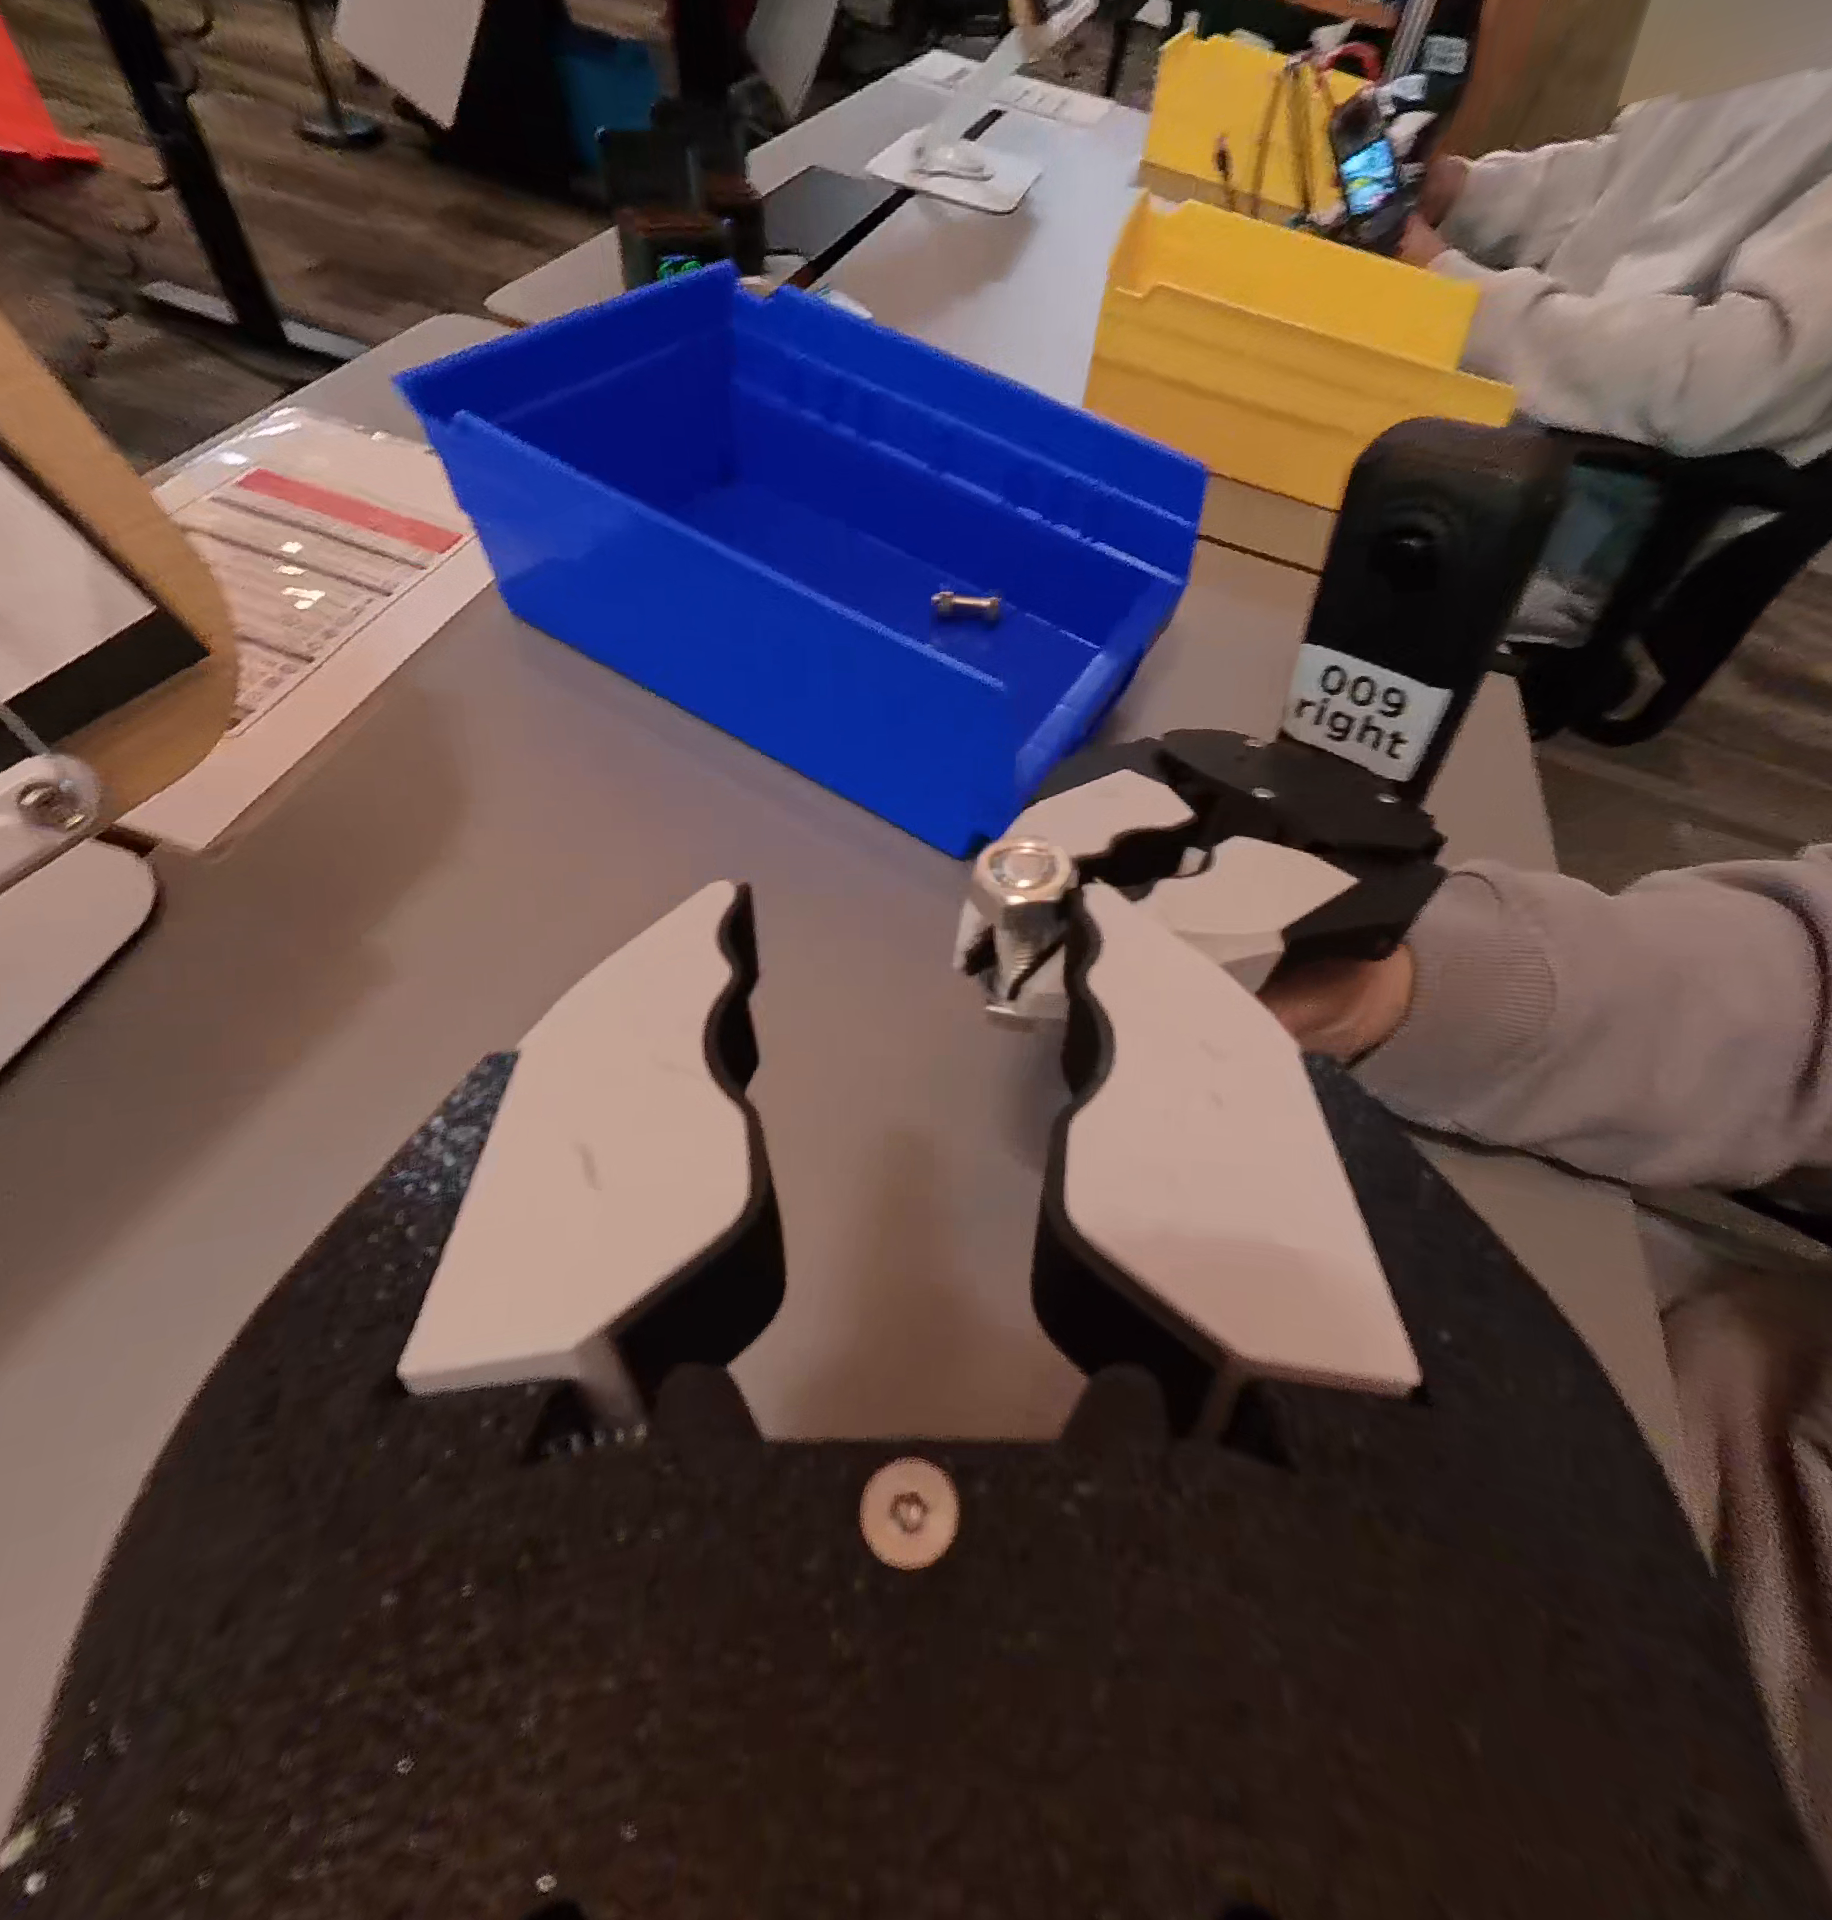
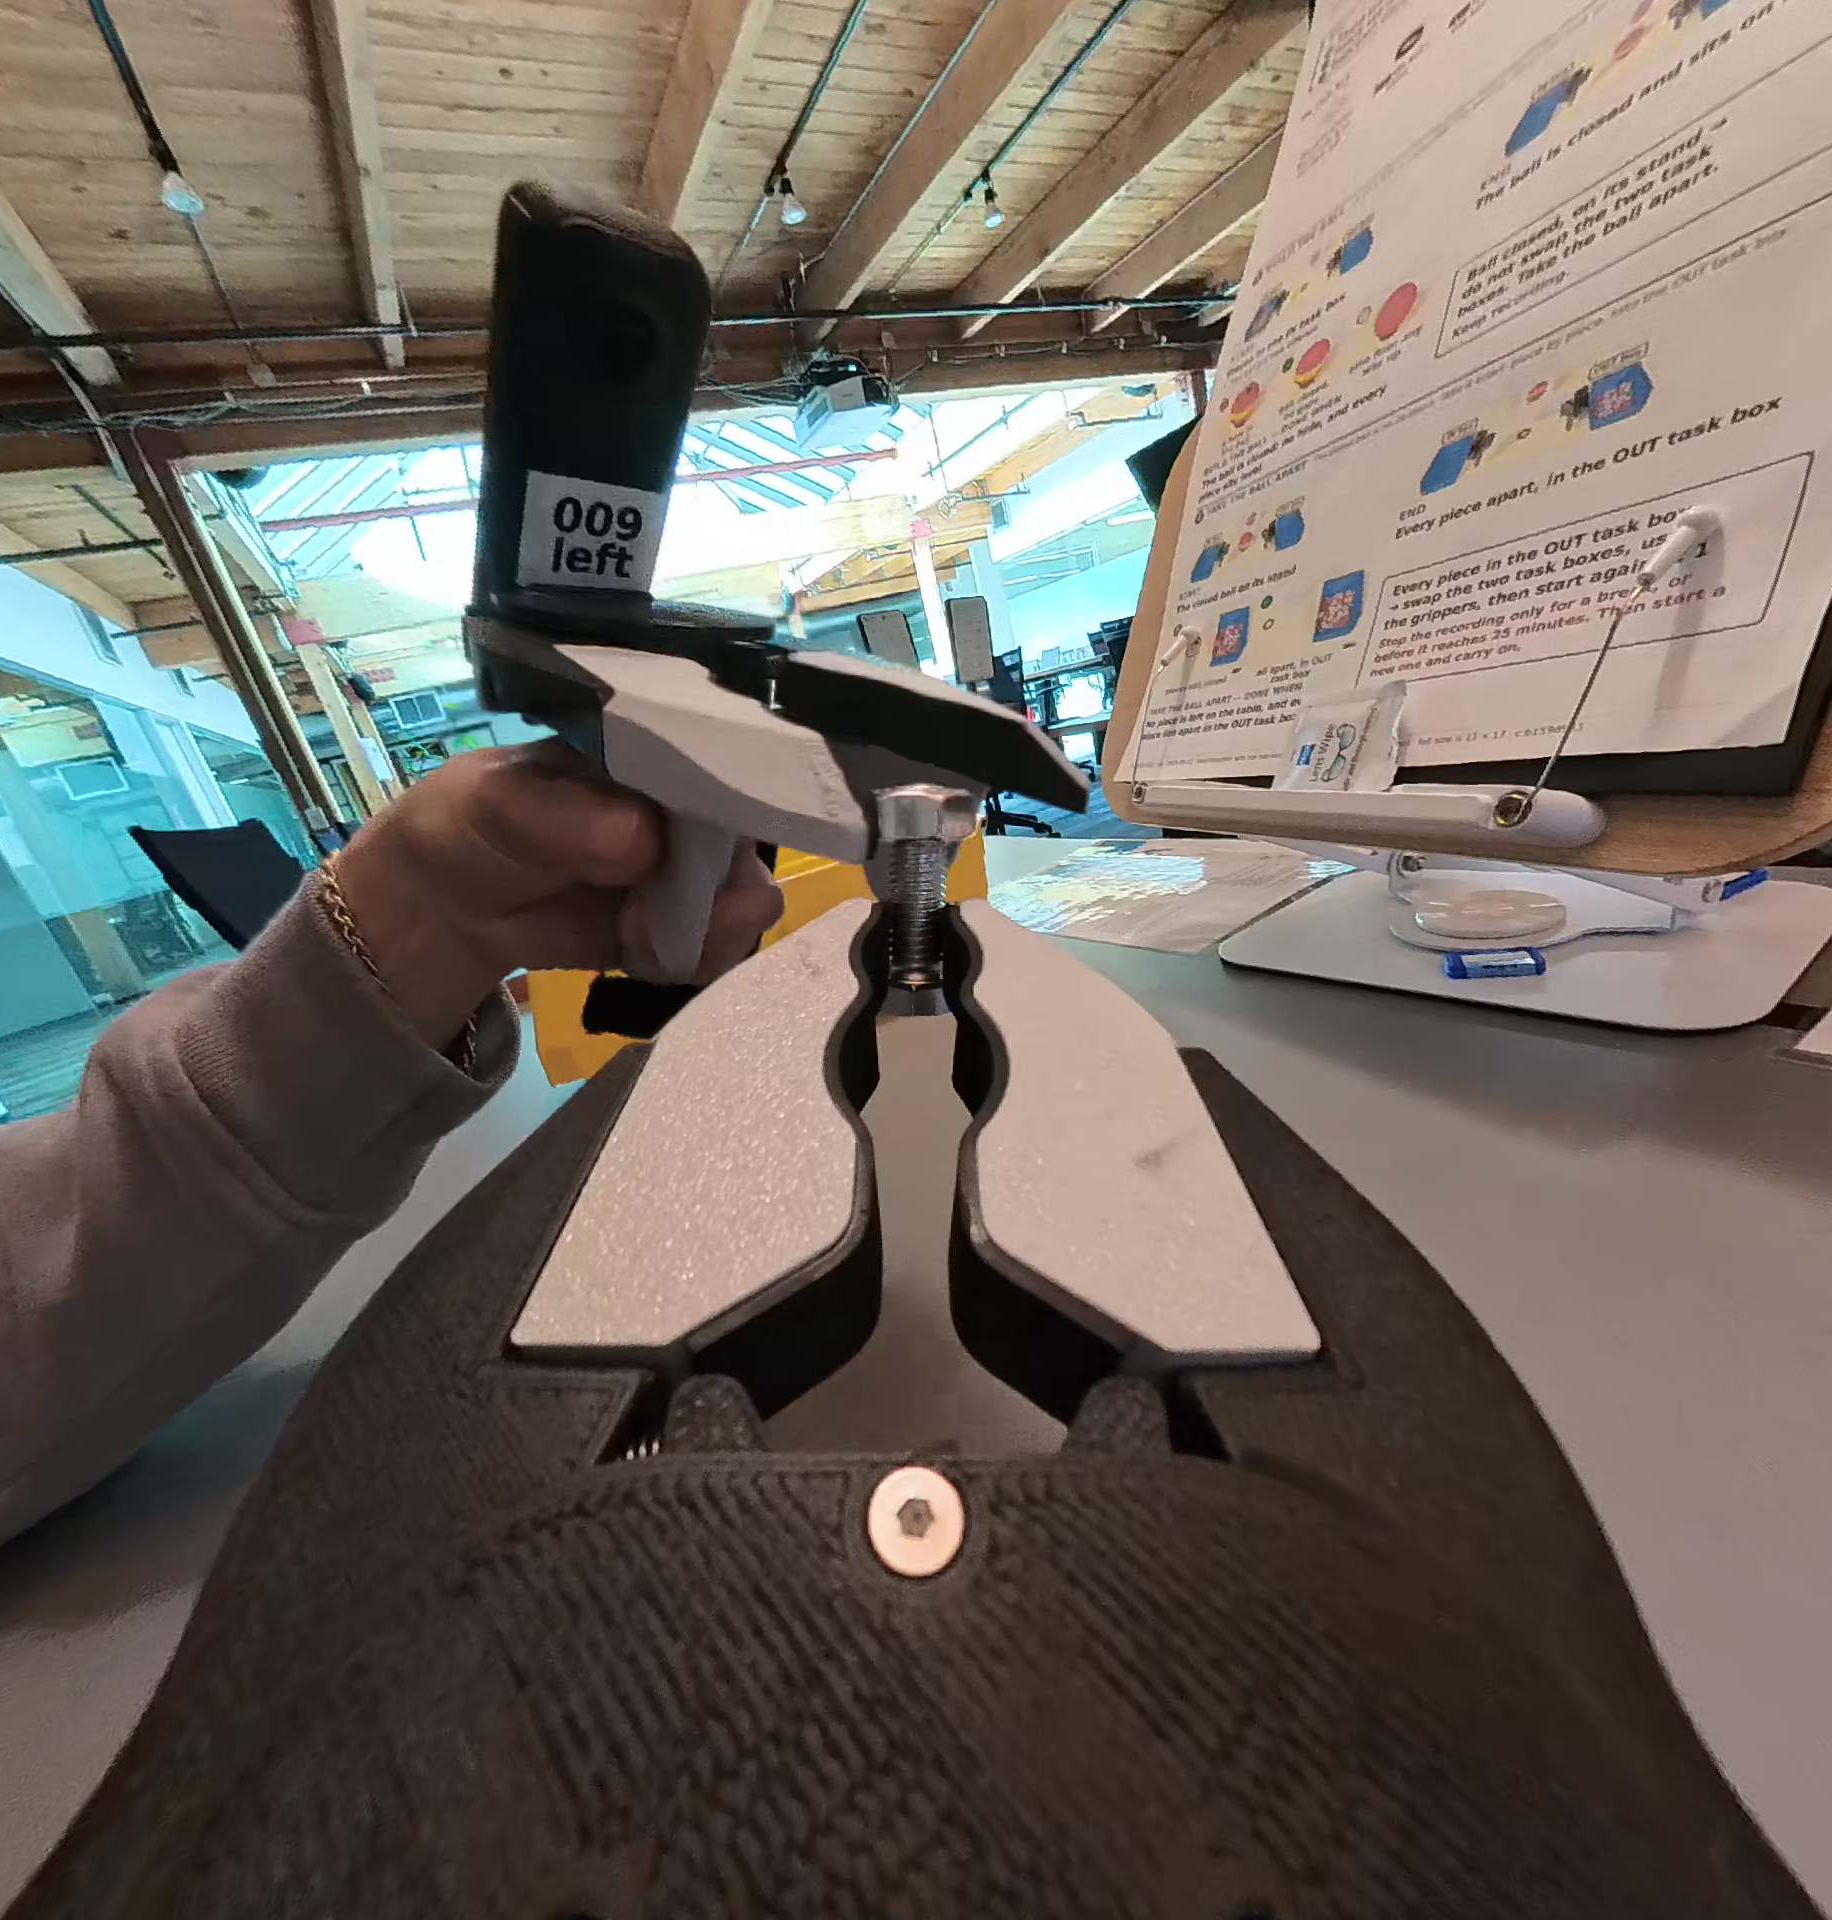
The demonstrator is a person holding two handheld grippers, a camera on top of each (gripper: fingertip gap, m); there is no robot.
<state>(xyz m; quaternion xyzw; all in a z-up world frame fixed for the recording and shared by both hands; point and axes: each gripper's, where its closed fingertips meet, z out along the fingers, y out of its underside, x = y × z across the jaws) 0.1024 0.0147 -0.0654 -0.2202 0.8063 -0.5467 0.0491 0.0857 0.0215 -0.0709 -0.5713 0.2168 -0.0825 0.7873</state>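
Observation:
My right gripper (image 2: pixel 917 920) is shut on the threaded shank of a silver bolt (image 2: pixel 917 883) and holds it upright above the grey table (image 1: pixel 424 935). A hex nut (image 1: pixel 1026 878) sits at the bolt's upper end and a hex head at its lower end. My left gripper (image 1: pixel 907 925) is open wide. Its right fingertip (image 1: pixel 1088 956) is just beside the bolt, and no pad presses on it. In the right wrist view the left gripper (image 2: pixel 891 769) hovers level with the nut (image 2: pixel 922 816).
A blue bin (image 1: pixel 683 582) stands just beyond the grippers with a small bolt (image 1: pixel 966 606) lying in it. Yellow bins (image 1: pixel 1286 353) stand at the far right, where a person in a grey sleeve sits. A document stand (image 2: pixel 1514 810) and a laminated sheet (image 1: pixel 320 561) are at the left. The grippers are tip to tip, or close to it.

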